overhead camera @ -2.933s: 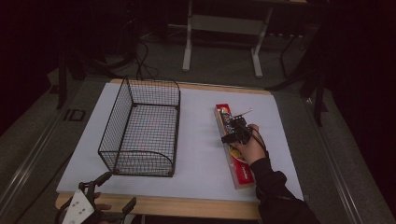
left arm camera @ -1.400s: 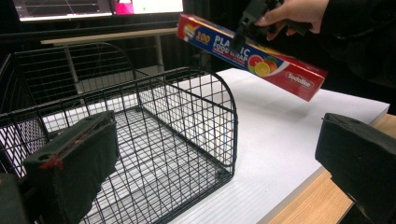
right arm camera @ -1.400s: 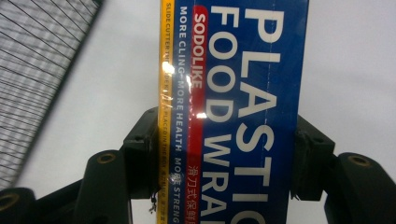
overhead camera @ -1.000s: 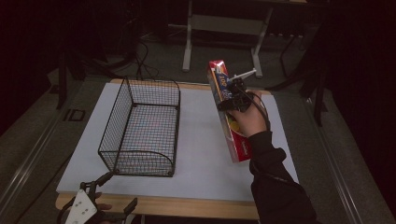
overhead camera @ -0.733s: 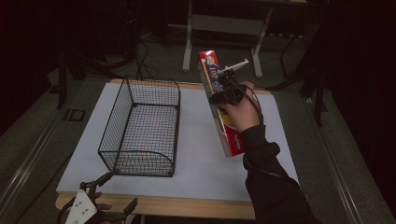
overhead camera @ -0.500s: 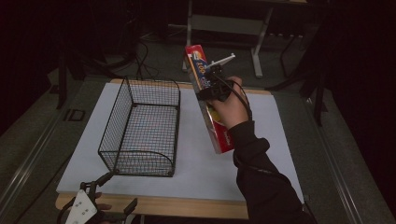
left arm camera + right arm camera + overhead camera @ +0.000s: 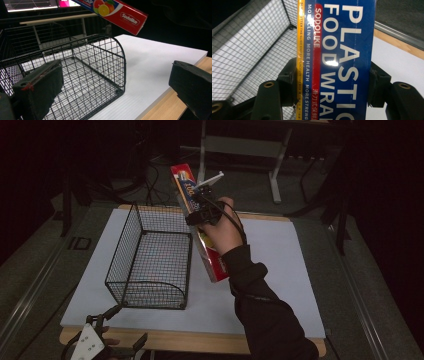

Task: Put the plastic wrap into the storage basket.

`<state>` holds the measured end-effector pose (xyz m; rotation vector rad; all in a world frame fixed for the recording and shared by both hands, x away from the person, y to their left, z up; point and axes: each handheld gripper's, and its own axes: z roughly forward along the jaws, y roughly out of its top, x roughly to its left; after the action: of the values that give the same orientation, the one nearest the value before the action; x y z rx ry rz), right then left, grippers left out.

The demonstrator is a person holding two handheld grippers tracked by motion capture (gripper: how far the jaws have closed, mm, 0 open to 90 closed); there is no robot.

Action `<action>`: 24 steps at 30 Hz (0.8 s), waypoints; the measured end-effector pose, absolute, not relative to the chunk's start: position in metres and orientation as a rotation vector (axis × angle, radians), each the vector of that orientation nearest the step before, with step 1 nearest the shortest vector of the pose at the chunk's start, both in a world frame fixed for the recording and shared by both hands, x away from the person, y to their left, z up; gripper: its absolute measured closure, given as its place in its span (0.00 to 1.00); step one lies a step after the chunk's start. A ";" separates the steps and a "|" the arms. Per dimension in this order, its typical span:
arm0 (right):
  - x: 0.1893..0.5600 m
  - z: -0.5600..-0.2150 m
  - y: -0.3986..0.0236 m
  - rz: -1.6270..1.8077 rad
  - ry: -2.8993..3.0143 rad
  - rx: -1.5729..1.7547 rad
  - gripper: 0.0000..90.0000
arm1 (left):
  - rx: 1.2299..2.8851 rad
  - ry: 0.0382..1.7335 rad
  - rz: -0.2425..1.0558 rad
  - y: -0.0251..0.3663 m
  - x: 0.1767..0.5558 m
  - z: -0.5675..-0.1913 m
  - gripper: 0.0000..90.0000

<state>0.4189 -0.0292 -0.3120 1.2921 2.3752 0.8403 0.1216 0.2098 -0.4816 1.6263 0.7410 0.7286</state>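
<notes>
A long red and blue box of plastic food wrap hangs tilted in the air above the right wall of the black wire basket. My right gripper is shut on the box near its upper half; in the right gripper view both pads press the box from either side, with the basket below. My left gripper rests at the table's front left edge, its jaws standing wide apart with nothing between them. From there the basket is close ahead, and the box's lower end shows overhead.
A white board covers the wooden table. The person's dark sleeve comes in from the bottom right. Desk legs and cables stand on the dark floor behind the table.
The box was lifted off the board's right side and carried up and left; it now hangs over the basket's right wall. The left gripper has stayed put.
</notes>
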 end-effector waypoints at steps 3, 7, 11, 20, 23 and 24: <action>0.417 -0.311 -0.020 0.851 2.378 1.271 0.44 | 1.629 0.739 0.728 0.210 0.121 -0.482 0.00; 0.415 -0.309 -0.004 0.870 2.397 1.244 0.44 | 1.629 0.736 0.727 0.210 0.121 -0.482 0.00; 0.412 -0.304 0.016 0.888 2.404 1.210 0.44 | 1.629 0.736 0.728 0.210 0.121 -0.482 0.00; 0.406 -0.308 0.049 0.939 2.426 1.174 0.44 | 1.631 0.731 0.729 0.210 0.121 -0.482 0.00; 0.404 -0.314 0.062 0.966 2.416 1.156 0.44 | 1.629 0.730 0.728 0.210 0.120 -0.482 0.00; 0.404 -0.314 0.062 0.966 2.416 1.156 0.44 | 1.628 0.729 0.728 0.211 0.120 -0.482 0.00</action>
<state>0.4036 0.0616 -0.3141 1.1565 2.4159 0.9658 0.1202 0.2105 -0.4818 1.6282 0.7291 0.7276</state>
